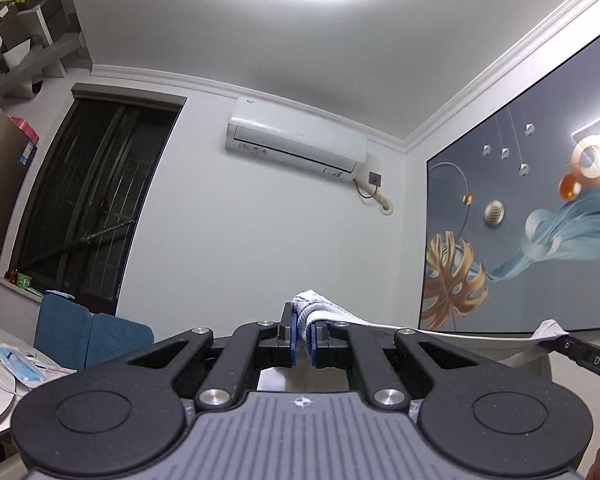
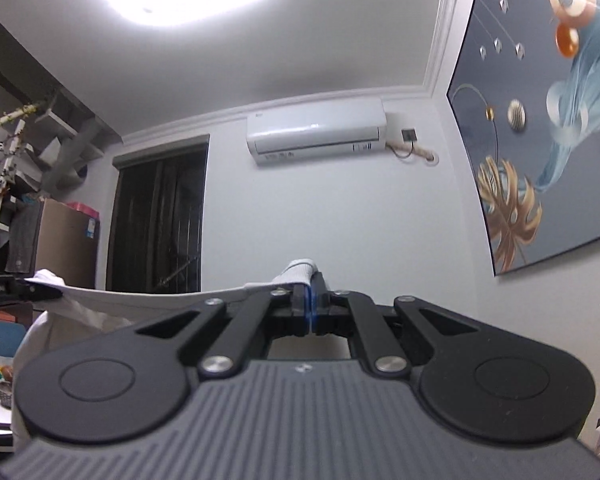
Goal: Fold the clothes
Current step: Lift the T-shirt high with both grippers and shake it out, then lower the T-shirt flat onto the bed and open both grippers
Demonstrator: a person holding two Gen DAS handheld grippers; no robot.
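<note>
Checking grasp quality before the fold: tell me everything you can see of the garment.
The garment is pale grey-white cloth, ribbed like a knit where it bunches at the grips. The left gripper and the right gripper are each shut on a bunched end of it, a tuft poking up past the blue pads. Between them the top edge runs as a stretched, slightly sagging line, held up in the air against the far wall. The rest hangs below, mostly hidden behind the gripper bodies, so its type and lower hem cannot be told.

A white air conditioner [image 1: 298, 142] hangs high on the wall beside a dark window [image 1: 88, 208] — a large painting [image 1: 532, 232] on the adjoining wall, a blue chair [image 1: 84, 334] low down.
</note>
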